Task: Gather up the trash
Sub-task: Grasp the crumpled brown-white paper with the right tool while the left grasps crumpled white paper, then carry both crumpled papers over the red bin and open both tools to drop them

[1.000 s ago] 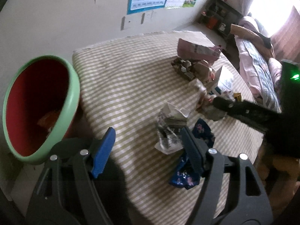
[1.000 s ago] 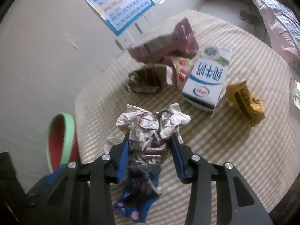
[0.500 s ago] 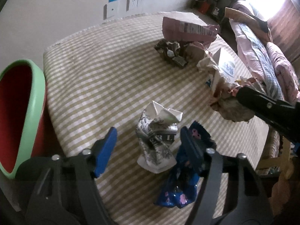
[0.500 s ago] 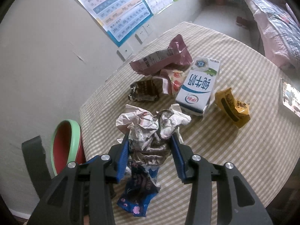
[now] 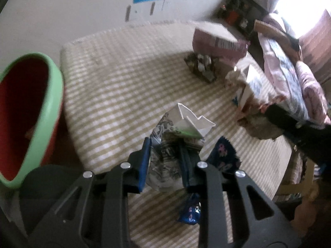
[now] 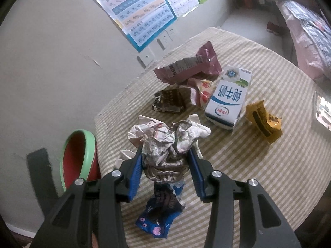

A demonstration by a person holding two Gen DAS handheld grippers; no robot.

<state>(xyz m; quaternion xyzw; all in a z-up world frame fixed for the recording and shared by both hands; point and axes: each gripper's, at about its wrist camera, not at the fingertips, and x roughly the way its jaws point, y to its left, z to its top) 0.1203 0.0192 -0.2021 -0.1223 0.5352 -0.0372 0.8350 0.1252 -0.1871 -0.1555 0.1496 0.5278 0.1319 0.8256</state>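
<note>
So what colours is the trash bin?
Red inside, with a light green rim; the bin shows best in the left wrist view.

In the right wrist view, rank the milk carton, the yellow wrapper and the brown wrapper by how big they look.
1. Milk carton, clearly largest.
2. Yellow wrapper and brown wrapper look about alike, and crumpling makes ranking them unsure.

A crumpled printed paper (image 5: 173, 153) sits pinched upright, just left of the blue wrapper (image 5: 222, 157) flat on the checked table (image 5: 124, 95). A bigger paper wad (image 6: 165, 150) is held right above that wrapper. Beyond it: brown wrapper (image 6: 168, 101), pink bag (image 6: 186, 66), milk carton (image 6: 229, 99), yellow packet (image 6: 262, 122). Red bin (image 6: 79, 157), green-rimmed, stands off the table's left edge.
</note>
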